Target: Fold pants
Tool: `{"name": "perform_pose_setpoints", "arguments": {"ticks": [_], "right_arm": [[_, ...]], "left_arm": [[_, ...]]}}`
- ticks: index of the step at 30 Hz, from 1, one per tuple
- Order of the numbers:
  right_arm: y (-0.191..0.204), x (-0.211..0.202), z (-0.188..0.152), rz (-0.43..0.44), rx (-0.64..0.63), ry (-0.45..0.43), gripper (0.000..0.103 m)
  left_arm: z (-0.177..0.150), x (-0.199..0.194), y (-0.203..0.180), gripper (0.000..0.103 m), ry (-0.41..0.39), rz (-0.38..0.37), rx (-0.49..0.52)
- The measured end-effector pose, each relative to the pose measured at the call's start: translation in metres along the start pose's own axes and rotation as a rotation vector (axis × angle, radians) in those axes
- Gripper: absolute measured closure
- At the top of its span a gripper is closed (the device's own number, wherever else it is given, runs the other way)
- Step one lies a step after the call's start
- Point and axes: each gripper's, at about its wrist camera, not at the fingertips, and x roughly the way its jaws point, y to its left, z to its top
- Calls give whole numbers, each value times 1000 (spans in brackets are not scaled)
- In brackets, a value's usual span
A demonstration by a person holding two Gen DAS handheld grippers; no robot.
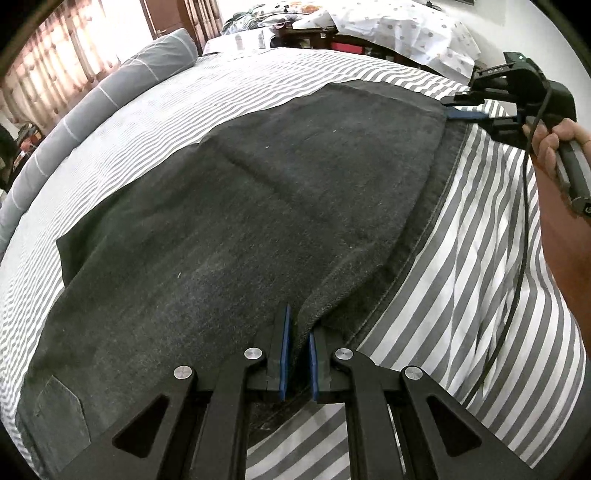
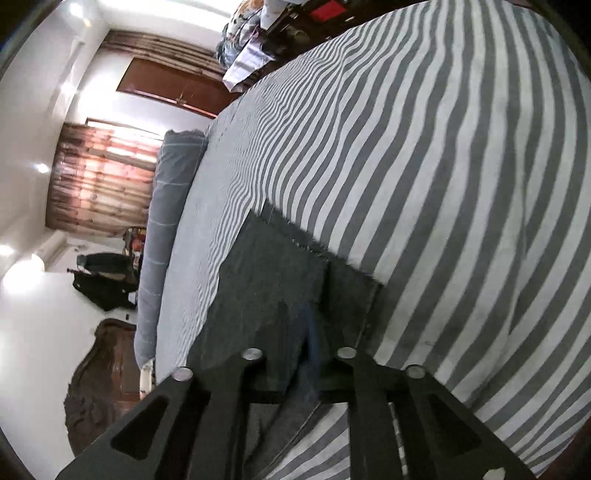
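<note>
A bed sheet (image 1: 480, 229) with grey and white stripes covered the bed. Along its far edge lay a long grey bolster (image 1: 110, 96) with thin white lines, also seen in the right wrist view (image 2: 162, 236). Behind it hung a reddish-brown curtain (image 2: 99, 177) with light coming through. A brown wooden door (image 2: 173, 85) stood beyond the bed. A white cloth with dots (image 1: 399, 26) was spread over furniture at the far side. Something dark (image 2: 103, 280) lay on the white floor.
</note>
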Motion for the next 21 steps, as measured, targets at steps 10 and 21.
{"name": "perform_pose_setpoints", "arguments": {"ticks": [10, 21], "right_arm": [[20, 26, 21, -1, -44, 10, 84], [31, 23, 22, -37, -113, 17, 97]], "left_arm": [[-1, 0, 5, 94, 5, -9, -20], [-1, -1, 5, 94, 4, -6, -19]]}}
